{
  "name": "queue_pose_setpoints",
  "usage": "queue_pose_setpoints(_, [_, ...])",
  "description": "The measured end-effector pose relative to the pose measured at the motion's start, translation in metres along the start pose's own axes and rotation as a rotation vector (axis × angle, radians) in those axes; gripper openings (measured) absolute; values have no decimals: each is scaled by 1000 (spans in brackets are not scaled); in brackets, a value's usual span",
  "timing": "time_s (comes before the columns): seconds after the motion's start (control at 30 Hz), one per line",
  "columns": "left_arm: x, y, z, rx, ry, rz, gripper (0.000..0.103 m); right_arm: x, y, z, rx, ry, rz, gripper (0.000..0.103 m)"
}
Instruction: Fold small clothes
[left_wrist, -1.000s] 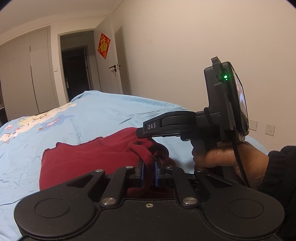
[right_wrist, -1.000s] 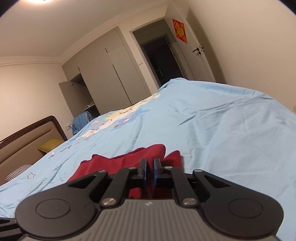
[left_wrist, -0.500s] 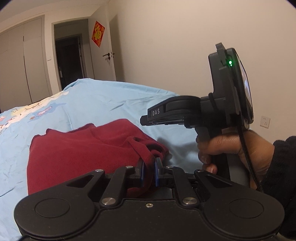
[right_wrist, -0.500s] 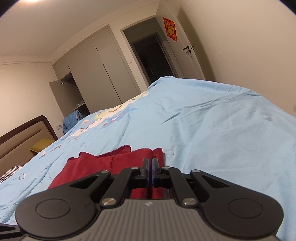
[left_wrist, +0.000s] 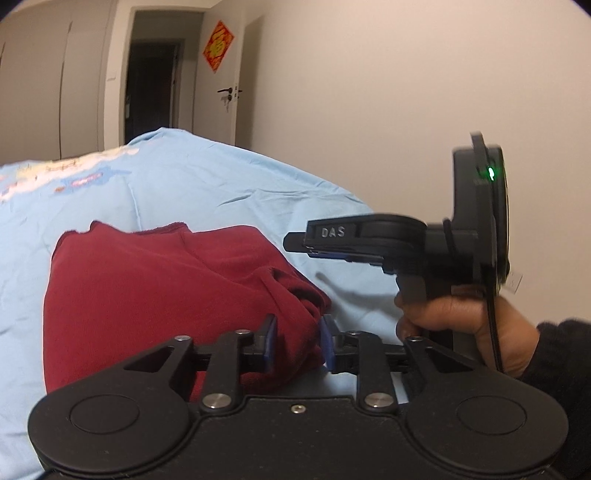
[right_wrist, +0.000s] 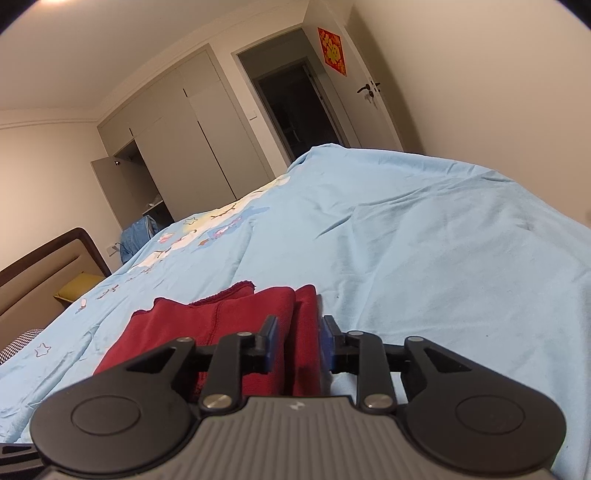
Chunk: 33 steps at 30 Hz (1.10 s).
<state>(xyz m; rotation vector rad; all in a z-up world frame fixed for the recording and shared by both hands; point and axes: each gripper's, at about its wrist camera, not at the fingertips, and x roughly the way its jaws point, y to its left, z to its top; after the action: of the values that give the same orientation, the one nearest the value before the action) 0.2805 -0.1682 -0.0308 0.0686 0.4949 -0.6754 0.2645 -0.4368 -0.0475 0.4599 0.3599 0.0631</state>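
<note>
While the red garment (left_wrist: 155, 295) is laid folded on the blue bed sheet (right_wrist: 424, 240), its near edge is seen between the parted fingers of the left gripper (left_wrist: 295, 341). The right gripper (right_wrist: 297, 341) is spread apart too, with red cloth between its fingers. Nothing is squeezed.

Red garment's (left_wrist: 155, 295) near edge (behind the tongs (left_wrist: 295, 341)) hidden.

2 low bedside views, sharing red garment (left_wrist: 166, 295)
</note>
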Motion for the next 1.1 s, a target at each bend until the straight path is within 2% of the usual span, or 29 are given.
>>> queue_pose_setpoints(0.13, [-6,10,5,-79,-3,-2,57,-1,0,0,2,1,-2,39])
queue_pose_setpoints(0.23, [-10,17,10,-130,-8,10,70,0,0,0,3,3,1,45])
queue_pose_setpoints(0.37, [-15,24,15,-180,-14,79,93,1,1,-1,8,8,14,58])
queue_pose_setpoints(0.43, [-18,28,19,-201,-20,121,100,3,2,-2,5,13,19,62])
queue_pose_setpoints(0.77, [-33,46,24,-230,-23,263,102,9,12,-9,-20,38,41,81])
queue_pose_setpoints(0.9, [-37,53,25,-244,-27,310,102,12,15,-10,-41,48,46,82])
queue_pose_setpoints(1.0, [-38,60,24,-259,-18,351,102,15,16,-10,-54,54,39,73])
queue_pose_setpoints(1.07, [-40,64,23,-267,-11,376,102,18,16,-10,-58,60,26,58])
queue_pose_setpoints(1.1, [-41,66,23,-270,-9,385,102,19,16,-11,-61,63,19,55])
